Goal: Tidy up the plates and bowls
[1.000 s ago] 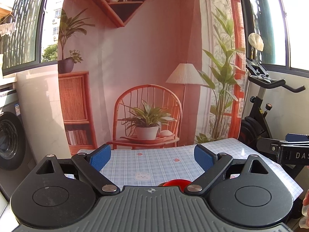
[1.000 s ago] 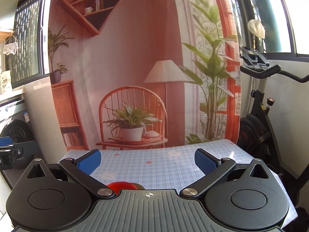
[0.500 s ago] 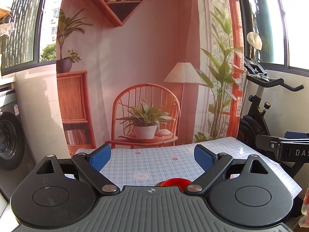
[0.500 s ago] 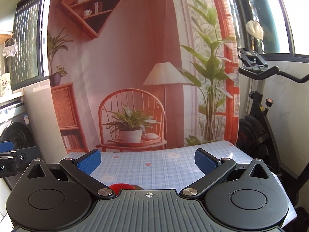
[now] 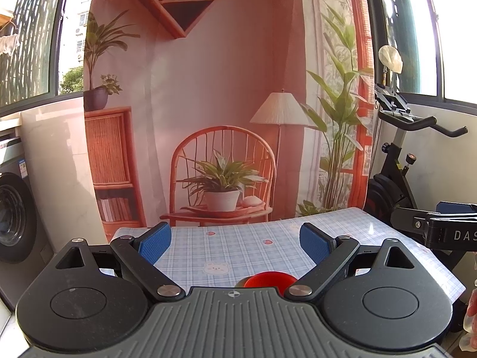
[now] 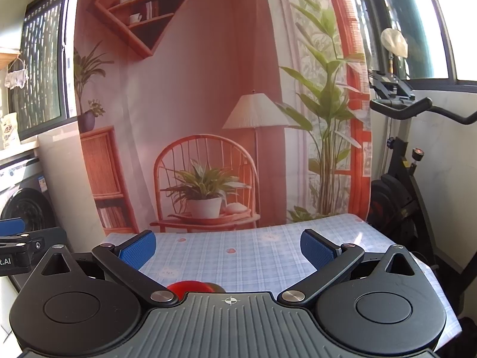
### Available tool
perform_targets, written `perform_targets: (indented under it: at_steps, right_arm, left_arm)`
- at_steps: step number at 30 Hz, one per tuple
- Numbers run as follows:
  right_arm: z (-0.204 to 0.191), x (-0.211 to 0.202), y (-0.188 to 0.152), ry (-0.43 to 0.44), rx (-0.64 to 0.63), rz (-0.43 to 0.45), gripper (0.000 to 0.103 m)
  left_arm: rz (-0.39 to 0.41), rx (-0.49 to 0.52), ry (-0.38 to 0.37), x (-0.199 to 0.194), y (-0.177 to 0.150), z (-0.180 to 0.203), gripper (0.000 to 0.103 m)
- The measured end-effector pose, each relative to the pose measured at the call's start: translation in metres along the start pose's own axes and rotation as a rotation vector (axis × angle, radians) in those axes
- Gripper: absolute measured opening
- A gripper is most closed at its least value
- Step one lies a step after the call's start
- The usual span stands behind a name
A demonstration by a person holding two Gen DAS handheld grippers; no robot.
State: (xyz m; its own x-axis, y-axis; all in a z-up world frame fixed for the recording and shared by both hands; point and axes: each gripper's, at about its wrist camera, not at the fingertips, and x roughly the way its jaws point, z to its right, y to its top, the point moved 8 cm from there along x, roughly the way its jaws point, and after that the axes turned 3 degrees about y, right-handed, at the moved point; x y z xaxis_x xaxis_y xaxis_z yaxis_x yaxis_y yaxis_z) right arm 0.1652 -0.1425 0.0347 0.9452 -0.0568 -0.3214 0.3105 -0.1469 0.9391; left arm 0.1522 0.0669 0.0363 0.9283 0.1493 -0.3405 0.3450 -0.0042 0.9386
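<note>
A red bowl (image 5: pixel 269 279) peeks over my left gripper's body, low on the checked tablecloth (image 5: pixel 238 250); an olive-coloured dish edge shows just left of it. In the right wrist view the same red bowl (image 6: pixel 186 287) sits behind the gripper body, most of it hidden. My left gripper (image 5: pixel 237 243) is open above the table with nothing between its blue pads. Likewise, my right gripper (image 6: pixel 228 246) is open and holds nothing. The right gripper's side (image 5: pixel 441 229) appears at the right edge of the left wrist view.
A printed backdrop (image 5: pixel 223 119) of a chair and plants hangs behind the table. An exercise bike (image 6: pixel 399 161) stands at the right, beside the table's far corner. A washing machine (image 5: pixel 15 217) sits at the left. A hand (image 5: pixel 471 313) shows at the lower right edge.
Both views have dropped slightly, so the table's far edge and the backdrop sit a little higher in frame. A bit more of the red bowl shows. Both grippers stay open.
</note>
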Motion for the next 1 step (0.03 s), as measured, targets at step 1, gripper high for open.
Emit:
perform_targets:
  at_steps: [1]
  right_arm:
    - [0.0,-0.0001,0.0001,-0.001,0.0,0.0,0.103]
  left_arm:
    - [-0.001,0.0,0.0,0.0005,0.0003,-0.0005,0.094]
